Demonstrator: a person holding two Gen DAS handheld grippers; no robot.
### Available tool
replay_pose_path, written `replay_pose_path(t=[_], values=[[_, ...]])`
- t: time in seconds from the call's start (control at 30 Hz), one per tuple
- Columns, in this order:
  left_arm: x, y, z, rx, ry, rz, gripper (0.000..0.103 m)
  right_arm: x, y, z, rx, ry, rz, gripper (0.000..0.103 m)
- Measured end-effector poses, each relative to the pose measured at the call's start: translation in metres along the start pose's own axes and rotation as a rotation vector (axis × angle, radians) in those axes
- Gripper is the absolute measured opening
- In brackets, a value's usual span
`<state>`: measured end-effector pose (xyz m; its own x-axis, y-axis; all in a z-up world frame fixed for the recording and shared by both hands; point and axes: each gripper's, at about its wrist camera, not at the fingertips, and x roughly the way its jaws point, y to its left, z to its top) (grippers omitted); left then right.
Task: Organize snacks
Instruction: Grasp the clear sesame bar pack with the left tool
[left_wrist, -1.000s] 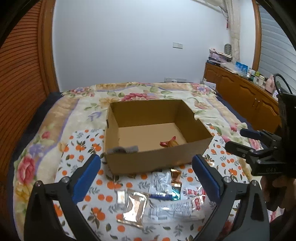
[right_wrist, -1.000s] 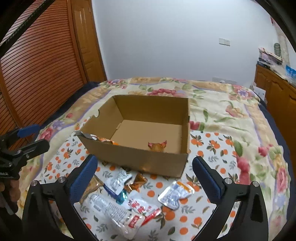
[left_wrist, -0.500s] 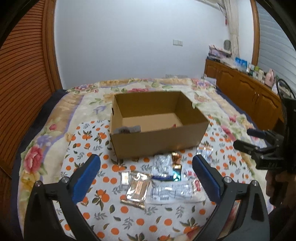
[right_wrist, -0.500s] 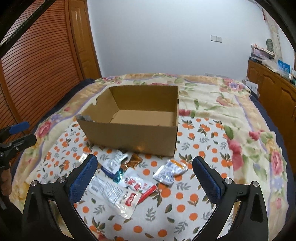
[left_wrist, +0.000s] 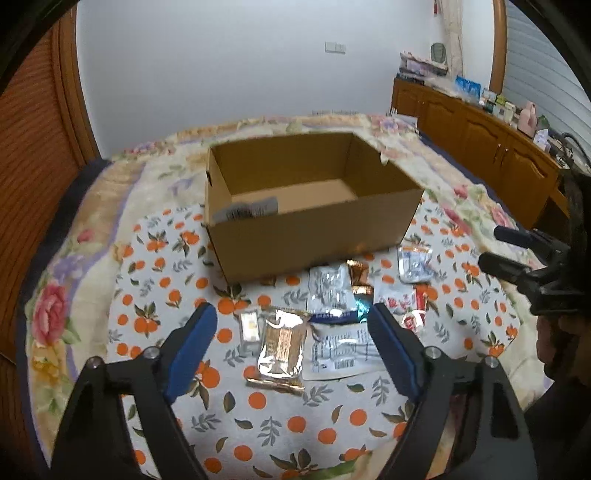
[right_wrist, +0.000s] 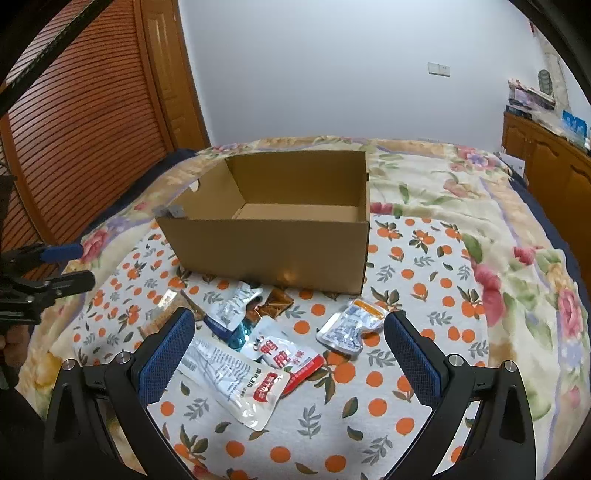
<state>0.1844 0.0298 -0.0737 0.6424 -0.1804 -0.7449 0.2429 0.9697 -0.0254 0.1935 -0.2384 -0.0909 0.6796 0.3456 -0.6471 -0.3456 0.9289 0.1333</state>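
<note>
Right wrist view: your right gripper (right_wrist: 288, 347) is spread wide over the snack packets (right_wrist: 266, 350), just in front of the cardboard box (right_wrist: 273, 240). Your left gripper (left_wrist: 291, 339) is spread too. Around the box lies a flowery bedspread (right_wrist: 461, 258); behind it, a white wall (right_wrist: 332, 66).

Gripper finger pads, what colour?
Blue, textured pads on black frames, both grippers. Clearest in the right wrist view.

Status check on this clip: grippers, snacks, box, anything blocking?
Left gripper and right gripper: jaws open, empty. Snack packets loose on bedspread before cardboard box. Nothing blocking.
</note>
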Motion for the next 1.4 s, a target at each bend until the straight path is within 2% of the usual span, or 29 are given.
replay_pose_path(t=[0.27,0.33,0.37,0.5,0.83,1.07,1.2,1.4], values=[[0.051,0.002,-0.011,0.046,0.109,-0.038,0.083,0.014,0.005,-0.011,-0.035,0.034,0.01,0.103],[0.066,0.003,-0.014,0.06,0.147,-0.036,0.073,0.018,0.008,-0.014,-0.049,0.043,0.014,0.103],[0.073,0.004,-0.016,0.063,0.168,-0.032,0.065,0.02,0.009,-0.015,-0.053,0.048,0.017,0.103],[0.104,0.008,-0.024,0.07,0.241,-0.02,0.061,0.026,0.01,-0.018,-0.064,0.061,0.023,0.103],[0.14,0.011,-0.033,0.069,0.314,-0.025,0.061,0.034,0.005,-0.021,-0.054,0.079,0.023,0.103],[0.147,0.016,-0.035,0.039,0.342,-0.028,0.06,0.038,0.006,-0.023,-0.063,0.092,0.023,0.103],[0.151,0.016,-0.039,0.054,0.387,-0.03,0.052,0.04,0.007,-0.024,-0.069,0.098,0.025,0.103],[0.154,0.015,-0.038,0.05,0.368,-0.023,0.052,0.043,0.008,-0.026,-0.072,0.107,0.03,0.103]])
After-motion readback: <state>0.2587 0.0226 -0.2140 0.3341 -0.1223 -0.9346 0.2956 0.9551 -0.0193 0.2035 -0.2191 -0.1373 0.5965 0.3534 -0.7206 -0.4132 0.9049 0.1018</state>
